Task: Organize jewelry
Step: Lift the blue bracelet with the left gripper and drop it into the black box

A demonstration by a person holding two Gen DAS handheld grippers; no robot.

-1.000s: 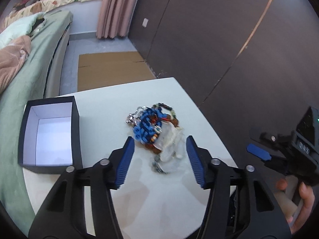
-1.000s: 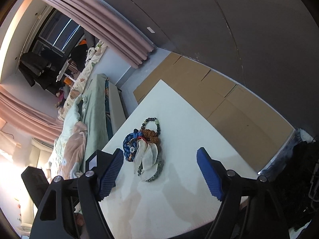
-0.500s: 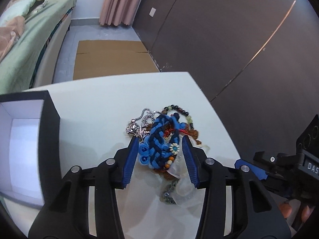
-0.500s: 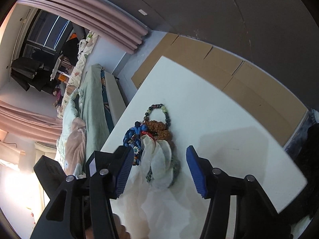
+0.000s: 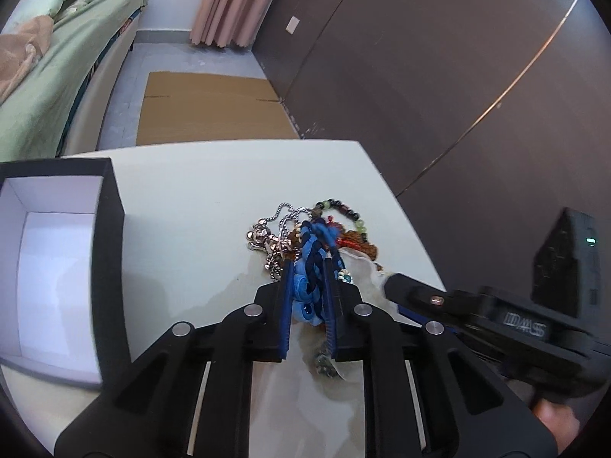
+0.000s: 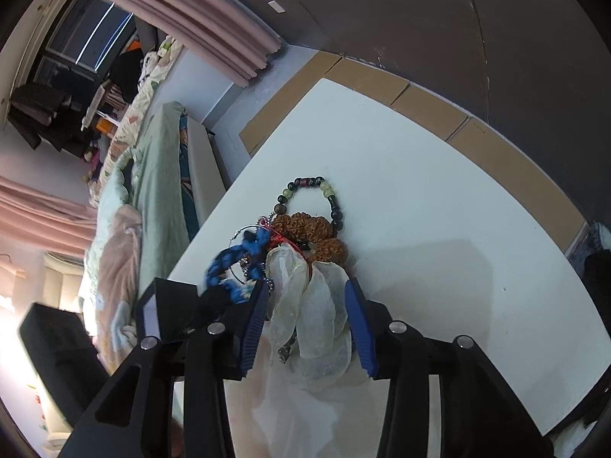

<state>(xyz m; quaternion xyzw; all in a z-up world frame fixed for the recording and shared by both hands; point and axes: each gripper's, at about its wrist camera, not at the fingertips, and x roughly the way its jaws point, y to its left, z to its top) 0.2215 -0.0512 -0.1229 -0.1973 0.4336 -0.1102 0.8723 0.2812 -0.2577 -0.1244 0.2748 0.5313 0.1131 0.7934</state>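
Note:
A heap of jewelry lies on the white table (image 5: 183, 206). My left gripper (image 5: 308, 267) is shut on a blue braided bracelet (image 5: 311, 263) in the heap. A silver chain (image 5: 267, 234), a dark beaded bracelet (image 5: 343, 210) and a brown bead string (image 5: 359, 240) lie just beyond it. In the right wrist view my right gripper (image 6: 305, 290) stands part open around a white shell-petal piece (image 6: 317, 301), its pads close on either side. The blue bracelet (image 6: 229, 263), the beaded bracelet (image 6: 309, 187) and the brown bead string (image 6: 309, 225) show there too.
An open black box with a white inside (image 5: 57, 267) stands on the table's left part. The table's right edge (image 5: 404, 213) runs close to the heap, with a dark wall behind. A bed (image 5: 57, 76) lies at the far left, and cardboard (image 5: 206, 110) on the floor.
My left gripper has moved onto the heap and closed on the blue bracelet. My right gripper has come in from the right and narrowed around the shell-petal piece.

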